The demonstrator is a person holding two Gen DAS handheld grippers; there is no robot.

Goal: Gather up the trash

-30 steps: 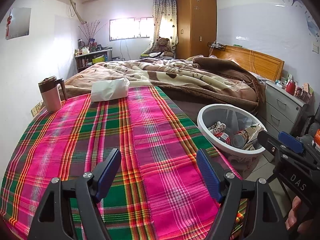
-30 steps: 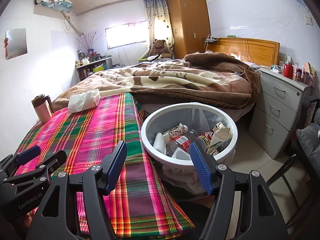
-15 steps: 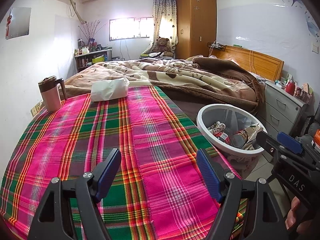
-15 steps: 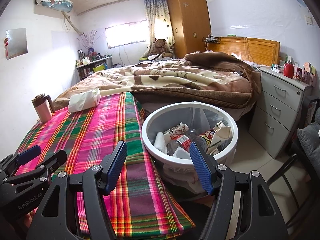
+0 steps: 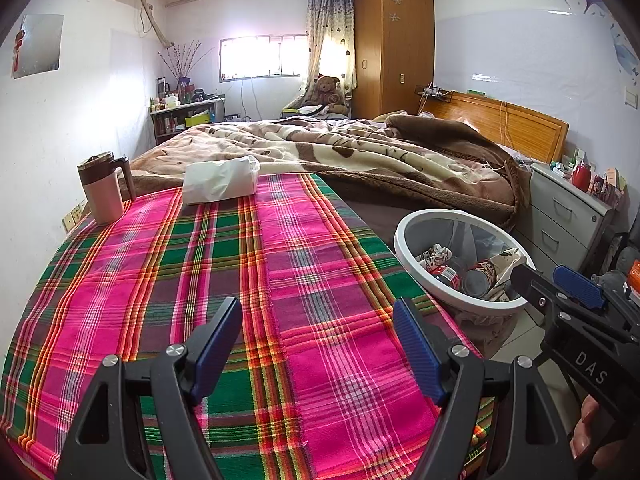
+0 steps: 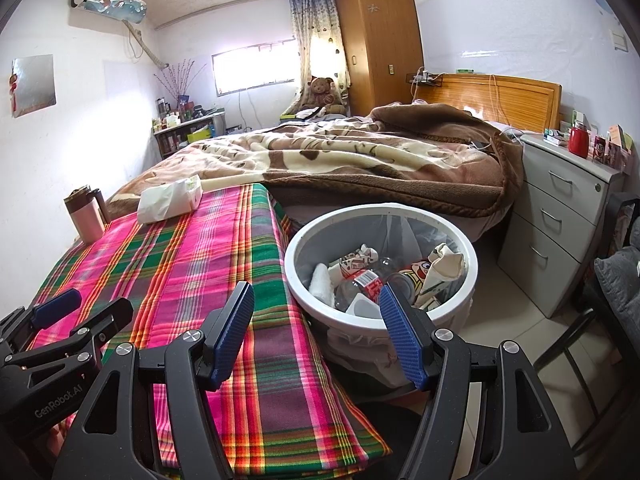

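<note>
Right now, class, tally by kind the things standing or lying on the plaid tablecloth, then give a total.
Mug: 1
Tissue pack: 1
Total on the plaid tablecloth: 2

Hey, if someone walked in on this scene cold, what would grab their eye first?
Probably the loud pink, green and orange plaid cloth covering the table, bare except for a pink mug and a white tissue pack at its far edge. Next, the white trash bin on the floor beside the table, holding cans, a bottle and crumpled paper. Both open claws, left claw and right claw, hover empty.
</note>
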